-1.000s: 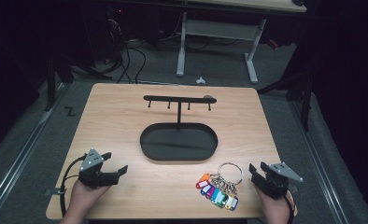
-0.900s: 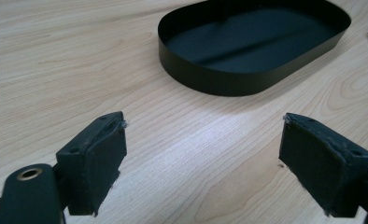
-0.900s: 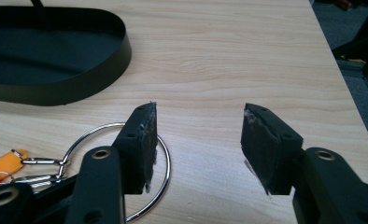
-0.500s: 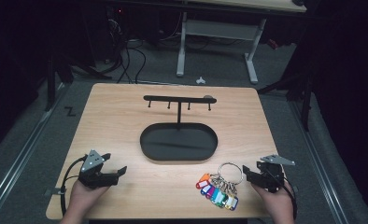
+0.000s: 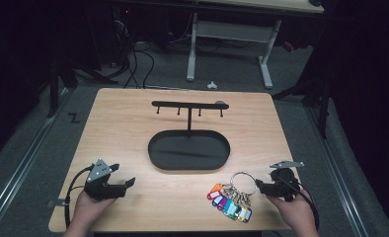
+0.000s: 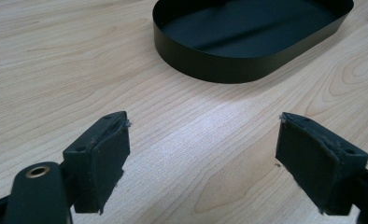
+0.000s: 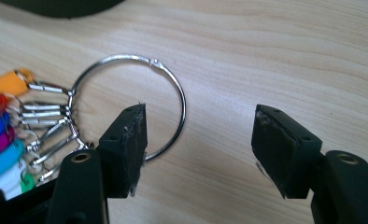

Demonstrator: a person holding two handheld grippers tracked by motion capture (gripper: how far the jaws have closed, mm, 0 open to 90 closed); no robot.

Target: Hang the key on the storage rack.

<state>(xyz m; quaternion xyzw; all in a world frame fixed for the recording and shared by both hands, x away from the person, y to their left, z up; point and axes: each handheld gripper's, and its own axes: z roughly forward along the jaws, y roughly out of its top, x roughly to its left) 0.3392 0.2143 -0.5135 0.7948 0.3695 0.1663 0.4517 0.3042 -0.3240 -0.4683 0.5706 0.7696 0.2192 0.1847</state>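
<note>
A large metal ring (image 5: 244, 180) (image 7: 166, 79) with several coloured key tags (image 5: 228, 203) (image 7: 4, 135) lies flat near the table's front right. My right gripper (image 5: 259, 185) (image 7: 198, 140) is open, low over the wood, with its left jaw over the ring's wire edge and nothing clamped. A black stand with a hook bar (image 5: 188, 105) rises from an oval black tray (image 5: 155, 155) (image 6: 196, 72) at the table's middle. My left gripper (image 5: 129, 182) (image 6: 203, 144) stands open at the front left, pointing toward the tray, with bare wood between its fingers.
The wooden table (image 5: 123, 128) has its front edge close to both hands. Behind it, on the floor, stand a white desk frame (image 5: 227, 34) and loose cables (image 5: 133, 59). A small white object (image 5: 212, 85) lies on the floor past the back edge.
My right gripper has moved left toward the ring and now reaches its edge. The left gripper has stayed where it was.
</note>
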